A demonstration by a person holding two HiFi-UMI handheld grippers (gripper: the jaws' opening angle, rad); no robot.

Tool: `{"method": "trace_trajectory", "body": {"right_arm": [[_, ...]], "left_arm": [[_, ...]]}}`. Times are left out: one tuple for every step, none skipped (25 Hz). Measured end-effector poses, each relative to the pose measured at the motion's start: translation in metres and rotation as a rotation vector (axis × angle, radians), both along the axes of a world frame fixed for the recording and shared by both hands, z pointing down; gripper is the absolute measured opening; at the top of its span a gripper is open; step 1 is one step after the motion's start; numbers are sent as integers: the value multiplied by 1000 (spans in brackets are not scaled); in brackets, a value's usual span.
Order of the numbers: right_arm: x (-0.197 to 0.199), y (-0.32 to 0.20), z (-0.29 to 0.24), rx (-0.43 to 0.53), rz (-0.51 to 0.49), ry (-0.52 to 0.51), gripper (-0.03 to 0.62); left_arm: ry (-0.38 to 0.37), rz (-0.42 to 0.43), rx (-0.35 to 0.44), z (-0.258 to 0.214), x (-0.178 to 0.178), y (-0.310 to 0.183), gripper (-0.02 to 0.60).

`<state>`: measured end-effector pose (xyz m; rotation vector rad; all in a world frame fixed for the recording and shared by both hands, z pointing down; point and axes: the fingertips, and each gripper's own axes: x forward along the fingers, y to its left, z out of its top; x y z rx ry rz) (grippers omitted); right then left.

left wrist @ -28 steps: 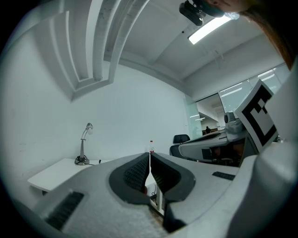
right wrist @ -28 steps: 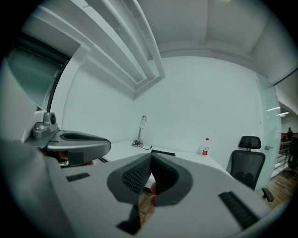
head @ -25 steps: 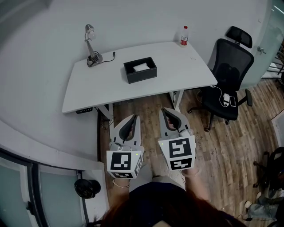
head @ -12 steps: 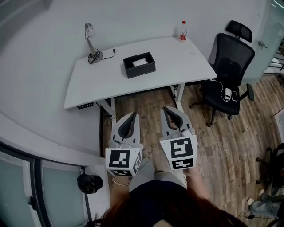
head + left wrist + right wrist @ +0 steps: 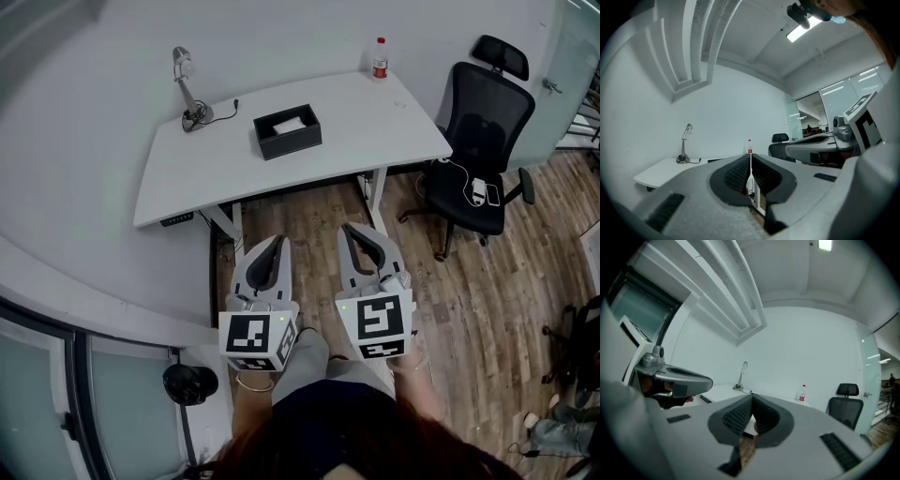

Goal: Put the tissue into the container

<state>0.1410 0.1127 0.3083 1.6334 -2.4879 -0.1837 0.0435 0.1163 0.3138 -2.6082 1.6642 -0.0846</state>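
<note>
A black open-topped container (image 5: 287, 132) stands near the middle of the white desk (image 5: 356, 131), with a white tissue (image 5: 290, 123) lying inside it. Both grippers are held level over the wooden floor, well short of the desk's front edge and side by side. My left gripper (image 5: 277, 241) is shut with nothing between its jaws; in the left gripper view its tips (image 5: 750, 157) meet in a thin line. My right gripper (image 5: 352, 230) is likewise shut and empty, with its tips (image 5: 752, 397) pressed together in the right gripper view.
A desk lamp (image 5: 187, 84) stands at the desk's back left and a red-labelled bottle (image 5: 379, 58) at its back right. A black office chair (image 5: 483, 122) sits right of the desk. A wall and a glass partition (image 5: 94, 403) run along the left.
The person has stepped a little toward the desk, carrying both grippers forward. Both pairs of jaws stay shut and empty.
</note>
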Motion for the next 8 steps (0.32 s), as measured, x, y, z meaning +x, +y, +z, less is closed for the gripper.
{"method": "trace_trajectory", "body": {"right_arm": [[2,0,0,5,1,-2,19],[4,-1,-1,11,3,-3,19],[6,-1,-1,15,6,-4,19],[8,-2,-1,18,8,-3,18],[9,-2,-1,19,11,-3,19],[11,-3,-1,20,12,-3,18],[12,-4,0,20,12,-4,18],[14,-4,0,21,13,-5,19]], "left_arm": [[0,0,-1,0,1,0,29],[0,1,-1,0,2,0,28],[-1,2,-2,0,2,0,28],[-1,2,-1,0,3,-1,29],[-2,2,-1,0,4,-1,29],[-2,3,1,0,5,-1,28],[-2,5,4,-1,7,-2,28],[-2,6,7,-1,8,-2,29]]}}
